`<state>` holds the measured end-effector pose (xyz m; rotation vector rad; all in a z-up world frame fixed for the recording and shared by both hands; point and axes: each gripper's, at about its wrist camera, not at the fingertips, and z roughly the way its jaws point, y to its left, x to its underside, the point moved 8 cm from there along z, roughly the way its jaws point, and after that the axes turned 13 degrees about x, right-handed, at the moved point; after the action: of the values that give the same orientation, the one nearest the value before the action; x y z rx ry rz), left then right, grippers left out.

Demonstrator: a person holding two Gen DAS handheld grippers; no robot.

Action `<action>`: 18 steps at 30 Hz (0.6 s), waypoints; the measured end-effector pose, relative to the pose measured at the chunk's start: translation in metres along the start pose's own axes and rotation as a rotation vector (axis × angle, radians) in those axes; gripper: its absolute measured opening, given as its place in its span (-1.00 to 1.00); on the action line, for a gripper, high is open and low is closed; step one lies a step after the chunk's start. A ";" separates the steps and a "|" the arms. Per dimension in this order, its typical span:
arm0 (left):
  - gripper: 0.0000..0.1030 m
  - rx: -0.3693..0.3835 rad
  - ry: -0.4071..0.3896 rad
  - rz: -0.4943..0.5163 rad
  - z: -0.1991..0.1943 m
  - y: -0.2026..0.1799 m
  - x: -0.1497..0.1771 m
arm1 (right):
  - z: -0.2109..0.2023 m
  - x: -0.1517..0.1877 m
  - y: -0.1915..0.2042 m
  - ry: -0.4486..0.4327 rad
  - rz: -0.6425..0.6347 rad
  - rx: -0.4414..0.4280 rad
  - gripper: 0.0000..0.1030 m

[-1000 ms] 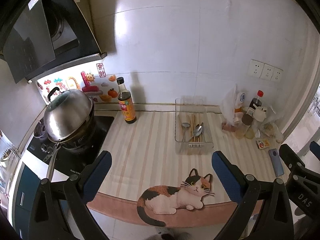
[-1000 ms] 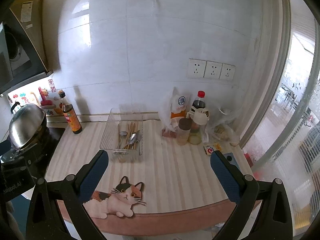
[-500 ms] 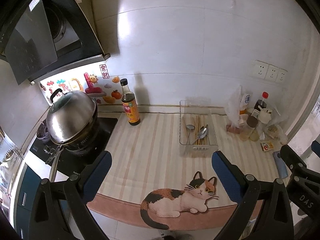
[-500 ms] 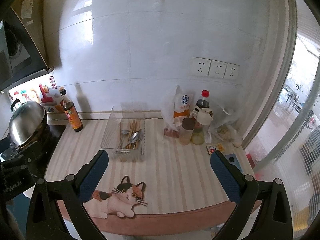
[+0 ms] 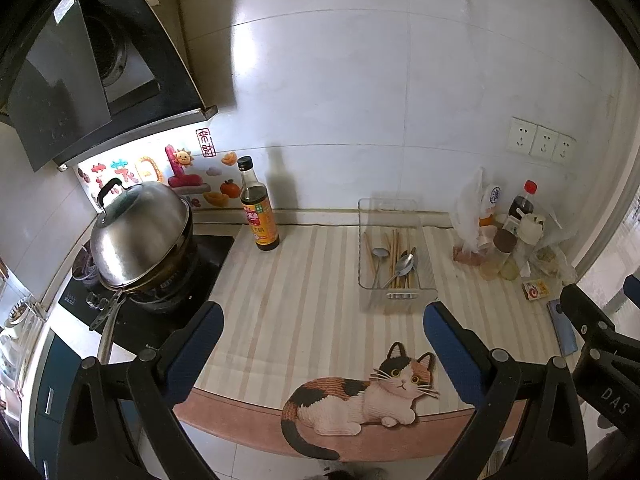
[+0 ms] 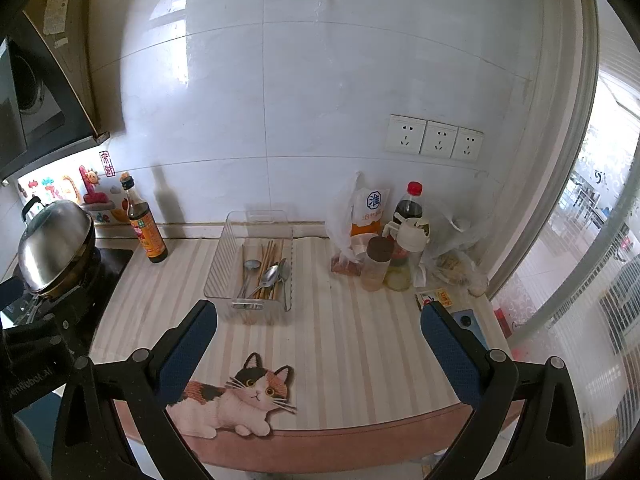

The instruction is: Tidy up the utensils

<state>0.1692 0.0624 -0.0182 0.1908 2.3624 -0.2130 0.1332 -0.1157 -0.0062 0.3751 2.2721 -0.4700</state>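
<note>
A clear plastic tray (image 5: 394, 300) (image 6: 224, 264) stands on the striped counter mat near the back wall. Metal spoons (image 5: 403, 265) (image 6: 269, 276) and wooden chopsticks (image 5: 394, 246) (image 6: 267, 254) lie together inside it. My left gripper (image 5: 323, 340) is open and empty, held back from the counter's front edge, in front of and left of the tray. My right gripper (image 6: 318, 338) is open and empty, held in front of and right of the tray. The right gripper's arm shows at the right edge of the left wrist view (image 5: 600, 344).
A lidded steel wok (image 5: 138, 236) sits on the stove at left. A soy sauce bottle (image 5: 259, 216) stands near the wall. Bottles, jars and bags (image 6: 394, 248) crowd the right back corner. A phone (image 6: 466, 322) and small box (image 6: 434, 300) lie at right.
Both grippers have drawn back and risen slightly from the counter; the tray and mat look a little farther away and lower in view. Both stay open and empty.
</note>
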 end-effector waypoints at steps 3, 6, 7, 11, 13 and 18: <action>0.99 0.005 0.002 0.003 0.001 0.001 0.001 | 0.001 0.000 0.000 0.001 0.000 0.000 1.00; 0.99 0.007 0.005 0.006 0.002 0.001 0.001 | 0.000 0.000 0.000 -0.001 -0.003 -0.001 1.00; 0.99 0.008 0.006 0.007 0.002 0.001 0.001 | 0.001 0.000 0.000 0.001 -0.004 -0.003 1.00; 0.99 0.014 0.012 0.016 0.003 0.002 0.003 | 0.001 0.000 0.000 0.004 -0.002 -0.004 1.00; 0.99 0.019 0.016 0.019 0.004 0.002 0.004 | 0.003 0.001 0.000 0.007 -0.004 -0.004 1.00; 0.99 0.025 0.022 0.024 0.006 0.002 0.005 | 0.007 0.003 -0.002 0.010 -0.010 -0.008 1.00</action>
<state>0.1701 0.0638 -0.0256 0.2349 2.3792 -0.2299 0.1351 -0.1199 -0.0120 0.3632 2.2859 -0.4648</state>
